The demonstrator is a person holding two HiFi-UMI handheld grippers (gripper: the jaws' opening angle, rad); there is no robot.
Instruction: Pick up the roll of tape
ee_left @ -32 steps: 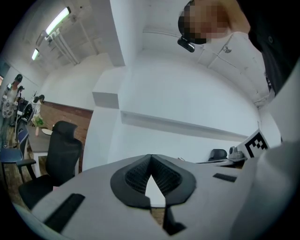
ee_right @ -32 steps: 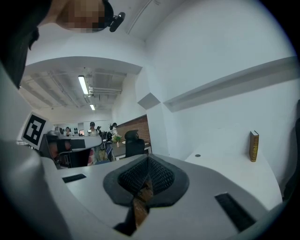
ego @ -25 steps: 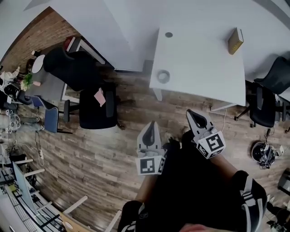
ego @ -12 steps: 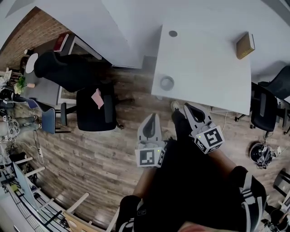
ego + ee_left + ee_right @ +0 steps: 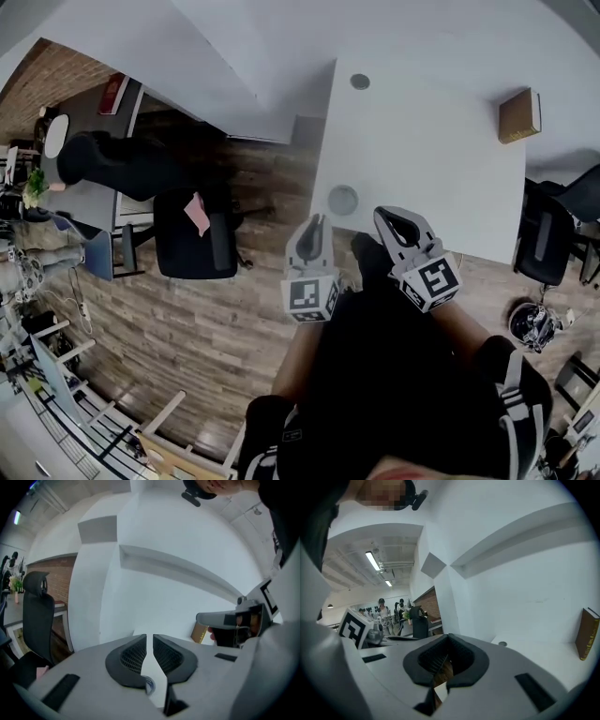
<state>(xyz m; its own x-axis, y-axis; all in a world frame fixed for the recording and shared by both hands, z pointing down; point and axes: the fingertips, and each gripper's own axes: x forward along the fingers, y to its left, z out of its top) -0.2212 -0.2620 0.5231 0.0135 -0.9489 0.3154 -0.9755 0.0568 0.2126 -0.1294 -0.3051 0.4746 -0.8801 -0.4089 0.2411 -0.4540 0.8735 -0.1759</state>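
Observation:
The roll of tape [image 5: 343, 200] is a small pale ring lying near the front left corner of the white table [image 5: 441, 159]. My left gripper [image 5: 312, 225] hovers just short of it at the table's edge. Its jaws have just been opening and stand a narrow slit apart, with nothing pressed between them. In the left gripper view the left gripper [image 5: 148, 637] frames the tape [image 5: 149, 686] low in that slit. My right gripper [image 5: 389, 217] is to the right of the roll, over the table's front edge. In its own view the right gripper [image 5: 448, 637] has its tips together and holds nothing.
A brown book [image 5: 519, 115] stands at the table's far right, and a small round cap [image 5: 360, 82] lies at its far edge. A black office chair [image 5: 192, 234] stands on the wooden floor to the left, another chair [image 5: 544, 244] to the right. White walls rise behind the table.
Both grippers have moved forward from over the floor to the table's front edge. The left gripper's jaws have parted a little. The tape has not moved.

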